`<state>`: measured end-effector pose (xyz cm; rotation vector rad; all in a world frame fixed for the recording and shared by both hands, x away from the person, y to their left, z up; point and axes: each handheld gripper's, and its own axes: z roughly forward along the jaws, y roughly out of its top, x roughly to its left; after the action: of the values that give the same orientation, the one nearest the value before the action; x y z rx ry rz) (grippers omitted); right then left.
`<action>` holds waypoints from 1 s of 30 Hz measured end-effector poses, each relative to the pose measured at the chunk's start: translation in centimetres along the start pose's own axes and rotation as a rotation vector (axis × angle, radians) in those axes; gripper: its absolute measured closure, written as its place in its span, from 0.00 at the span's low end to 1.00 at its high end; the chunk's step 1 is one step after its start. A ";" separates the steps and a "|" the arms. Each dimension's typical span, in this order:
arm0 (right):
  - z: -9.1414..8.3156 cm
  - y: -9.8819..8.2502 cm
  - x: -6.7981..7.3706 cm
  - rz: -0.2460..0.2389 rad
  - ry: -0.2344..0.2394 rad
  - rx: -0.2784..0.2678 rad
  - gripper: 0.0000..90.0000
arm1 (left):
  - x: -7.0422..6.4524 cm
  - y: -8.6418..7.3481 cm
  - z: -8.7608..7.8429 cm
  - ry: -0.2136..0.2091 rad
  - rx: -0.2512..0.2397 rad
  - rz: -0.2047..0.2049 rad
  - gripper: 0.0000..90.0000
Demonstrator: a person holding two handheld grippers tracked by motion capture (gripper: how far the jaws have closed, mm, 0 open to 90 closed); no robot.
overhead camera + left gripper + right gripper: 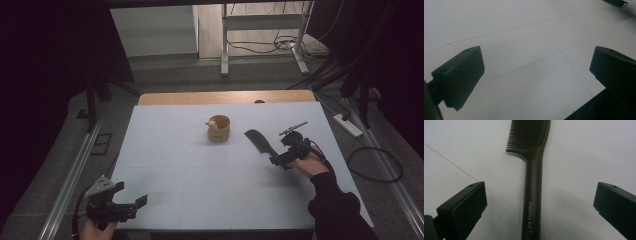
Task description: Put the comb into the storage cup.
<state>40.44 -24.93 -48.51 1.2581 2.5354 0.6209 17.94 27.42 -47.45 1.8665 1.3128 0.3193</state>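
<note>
Right gripper view looks along the comb [534,195]: its handle runs up the frame's middle between the spread jaws, teeth at top, untouched. High view puts the right gripper [291,148] at right of centre, nearer than the left gripper [117,200], spread at lower left; farther, a wooden cup [219,128].

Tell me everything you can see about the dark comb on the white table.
The dark brown plastic-looking comb lies flat on the white table, right of the small round wooden cup. It has fine teeth along one side and a long straight handle printed "Creative Art". The handle lies between the open jaws of the right claw, untouched.
</note>
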 end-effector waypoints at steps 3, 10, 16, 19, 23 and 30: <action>0.6 -0.2 0.0 -0.010 -0.002 0.010 0.00 | 0.0 0.0 0.0 0.000 0.000 0.000 0.00; 2.3 -0.5 0.4 -0.048 -0.015 0.067 0.00 | 0.0 0.0 0.0 0.000 0.001 0.000 0.00; 2.6 -0.8 0.2 -0.038 -0.005 0.079 0.00 | 0.0 0.0 0.0 0.000 0.002 0.000 0.00; 2.7 -0.8 0.3 -0.034 -0.005 0.080 0.00 | 0.0 0.0 0.0 0.000 0.003 0.000 0.00; 2.7 -0.7 0.3 -0.028 -0.008 0.089 0.00 | 0.0 0.0 0.0 -0.001 0.004 -0.002 0.00; 2.4 -0.5 0.5 -0.034 -0.001 0.109 0.07 | 0.0 0.0 0.1 -0.001 0.004 -0.003 0.00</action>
<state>40.75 -24.14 -50.83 1.2469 2.6155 0.4803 18.00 27.39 -47.47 1.8672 1.3167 0.3144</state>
